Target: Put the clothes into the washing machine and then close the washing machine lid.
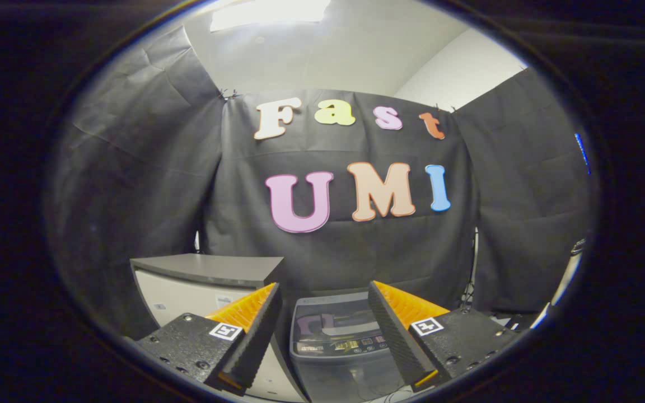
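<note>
A grey top-loading washing machine [338, 341] stands low, seen between my fingers and a little beyond them. Its dark glossy lid [331, 319] lies flat on top, with a control strip along its near edge. My gripper [325, 296] is open, held above and in front of the machine, with nothing between the fingers. No clothes can be made out.
A white cabinet with a grey top [210, 274] stands to the left of the washing machine. Black cloth walls close off the back and both sides. A white rounded object [569, 277] pokes in at the far right.
</note>
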Motion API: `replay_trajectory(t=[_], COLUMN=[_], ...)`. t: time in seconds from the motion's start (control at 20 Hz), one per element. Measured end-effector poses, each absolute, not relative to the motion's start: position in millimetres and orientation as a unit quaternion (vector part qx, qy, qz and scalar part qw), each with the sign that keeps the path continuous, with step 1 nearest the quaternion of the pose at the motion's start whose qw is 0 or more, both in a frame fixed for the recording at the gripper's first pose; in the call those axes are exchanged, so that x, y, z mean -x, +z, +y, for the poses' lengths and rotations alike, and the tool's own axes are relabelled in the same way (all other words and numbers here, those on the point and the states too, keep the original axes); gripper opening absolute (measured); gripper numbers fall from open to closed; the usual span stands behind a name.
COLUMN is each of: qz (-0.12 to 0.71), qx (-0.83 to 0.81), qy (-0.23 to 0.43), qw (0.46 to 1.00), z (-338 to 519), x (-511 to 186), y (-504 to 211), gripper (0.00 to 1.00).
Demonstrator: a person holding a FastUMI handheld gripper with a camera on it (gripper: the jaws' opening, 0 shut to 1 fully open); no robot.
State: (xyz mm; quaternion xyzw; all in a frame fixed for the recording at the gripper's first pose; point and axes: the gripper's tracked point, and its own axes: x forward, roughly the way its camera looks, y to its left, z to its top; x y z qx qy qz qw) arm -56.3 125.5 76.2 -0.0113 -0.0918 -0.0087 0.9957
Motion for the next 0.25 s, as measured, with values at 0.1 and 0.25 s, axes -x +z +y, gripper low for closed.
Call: replay_trajectory(t=[0.1, 0.25], qz=[-0.077, -0.068], qx=[0.017, 0.014], qy=[-0.036, -0.056], qw=[0.996, 0.996], z=[121.5, 129.8], x=[55.6, 55.1], y=[78.9, 82.6], gripper=[0.94, 0.94])
